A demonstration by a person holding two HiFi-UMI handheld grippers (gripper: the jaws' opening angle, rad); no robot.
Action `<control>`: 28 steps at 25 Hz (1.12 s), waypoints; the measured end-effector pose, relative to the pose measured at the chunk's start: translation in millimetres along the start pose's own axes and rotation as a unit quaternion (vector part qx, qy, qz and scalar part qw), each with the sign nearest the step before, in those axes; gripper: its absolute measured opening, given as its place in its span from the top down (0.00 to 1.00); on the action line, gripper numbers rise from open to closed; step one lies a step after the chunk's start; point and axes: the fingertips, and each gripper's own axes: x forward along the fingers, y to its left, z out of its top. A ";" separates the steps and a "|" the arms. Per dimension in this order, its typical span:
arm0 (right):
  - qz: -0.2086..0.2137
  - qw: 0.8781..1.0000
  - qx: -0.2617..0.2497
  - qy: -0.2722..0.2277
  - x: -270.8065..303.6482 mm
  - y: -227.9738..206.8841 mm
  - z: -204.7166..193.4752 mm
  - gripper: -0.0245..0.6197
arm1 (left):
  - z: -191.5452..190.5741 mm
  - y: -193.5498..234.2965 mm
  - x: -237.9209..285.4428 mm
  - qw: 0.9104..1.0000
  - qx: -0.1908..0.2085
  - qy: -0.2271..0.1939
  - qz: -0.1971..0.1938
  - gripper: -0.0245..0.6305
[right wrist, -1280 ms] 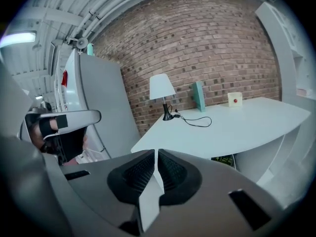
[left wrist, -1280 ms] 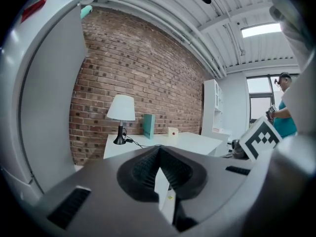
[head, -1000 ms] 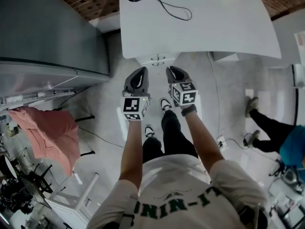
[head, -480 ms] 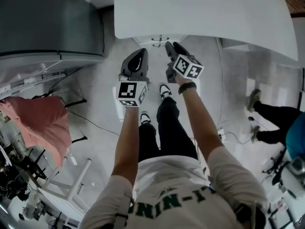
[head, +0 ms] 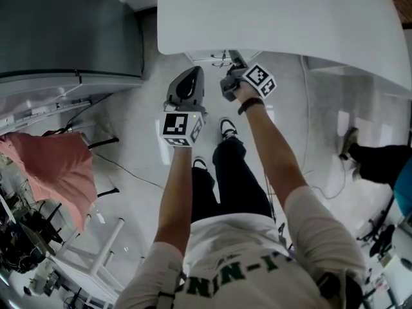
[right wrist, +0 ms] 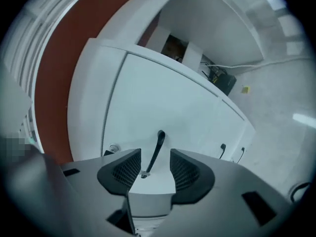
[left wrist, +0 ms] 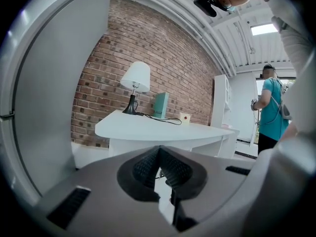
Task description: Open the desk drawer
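Observation:
The white desk (head: 277,18) fills the top of the head view, with its drawer unit (head: 215,58) tucked under the front edge. My right gripper (head: 232,60) is rolled on its side and reaches up to that unit. In the right gripper view the white drawer front (right wrist: 163,98) is close. Its thin black handle (right wrist: 157,149) lies between the jaws of my right gripper (right wrist: 154,164), which are opening, and the pads do not touch it. My left gripper (head: 190,76) hangs beside it to the left, farther from the desk. In its own view the left gripper (left wrist: 159,154) is shut on nothing.
Two more drawer handles (right wrist: 222,148) show lower on the unit. A grey cabinet (head: 64,31) stands at the left, a pink cloth (head: 51,172) below it. Another person's legs (head: 380,159) are at the right. A lamp (left wrist: 135,83) and cable sit on the desk.
Both grippers have sunk and moved toward the desk's front edge. The right one rolled onto its side, reached the drawer unit and opened its jaws. The left stayed shut.

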 end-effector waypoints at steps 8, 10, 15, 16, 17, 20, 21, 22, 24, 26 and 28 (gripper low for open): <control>0.027 0.995 0.095 -0.033 17.0 -3.3 1.0 0.90 | -5.5 11.9 0.8 1.000 -0.012 0.004 0.006 0.96; 0.027 0.992 0.121 -0.036 17.3 -1.0 1.0 0.92 | -9.3 12.2 1.1 1.000 -0.014 0.009 0.006 0.96; 0.021 0.989 0.137 -0.039 17.5 -2.6 0.0 0.93 | -15.3 10.7 -2.5 1.000 -0.024 0.013 0.006 0.96; 0.020 0.989 0.139 -0.038 17.8 -1.0 -1.3 0.93 | -15.6 9.8 -2.7 1.000 -0.024 0.014 0.006 0.96; 0.017 0.989 0.139 -0.037 16.7 0.5 -1.8 0.93 | -16.0 7.4 -2.5 1.000 -0.026 0.015 0.005 0.96; 0.009 0.989 0.143 -0.033 13.7 -2.2 -1.0 0.93 | -15.6 -2.5 -1.3 0.999 -0.032 0.012 0.001 0.96; 0.008 0.989 0.145 -0.032 13.5 -3.6 -1.3 0.93 | -14.8 -4.9 -1.4 0.999 -0.033 0.012 -0.002 0.96; 0.005 0.988 0.148 -0.032 12.8 -4.4 -1.9 0.93 | -14.1 -6.9 -1.6 0.999 -0.033 0.013 -0.003 0.96; 0.002 0.988 0.151 -0.031 9.8 -4.6 -3.1 0.93 | -13.1 -10.3 -2.1 0.999 -0.034 0.014 -0.007 0.96; 0.000 0.988 0.152 -0.030 4.8 -4.6 -4.8 0.93 | -13.0 -13.1 -3.4 0.999 -0.030 0.018 -0.007 0.96; -0.005 0.988 0.155 -0.028 -1.2 -7.9 -6.3 0.93 | -12.2 -17.0 -5.7 1.000 -0.017 0.025 -0.006 0.96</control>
